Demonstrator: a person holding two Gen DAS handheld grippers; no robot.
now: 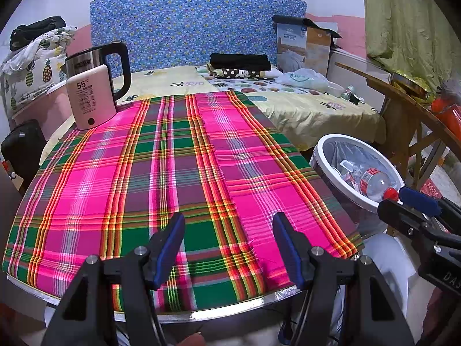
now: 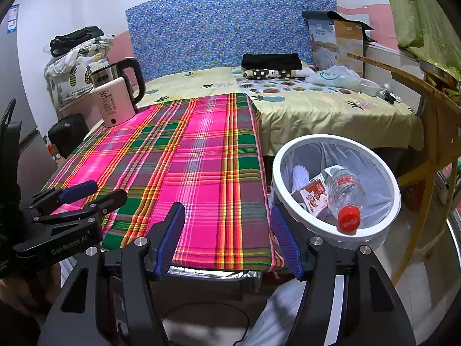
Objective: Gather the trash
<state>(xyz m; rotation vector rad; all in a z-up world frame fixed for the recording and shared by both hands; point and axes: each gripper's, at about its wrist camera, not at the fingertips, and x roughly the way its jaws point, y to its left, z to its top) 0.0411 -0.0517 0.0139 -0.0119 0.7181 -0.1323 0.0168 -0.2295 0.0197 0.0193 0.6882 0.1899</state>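
The left gripper (image 1: 229, 245) is held with its blue-padded fingers apart and nothing between them, low in its frame over the plaid tablecloth (image 1: 161, 173); the right gripper (image 2: 227, 238) is likewise spread and empty at the cloth's near edge. Just right of the table a white bin (image 2: 299, 155) is seen — the trash lies inside: a clear bottle (image 2: 345, 193) with a red cap, beside a small carton (image 2: 312, 196); a kettle (image 1: 92, 86) stands at upper left.
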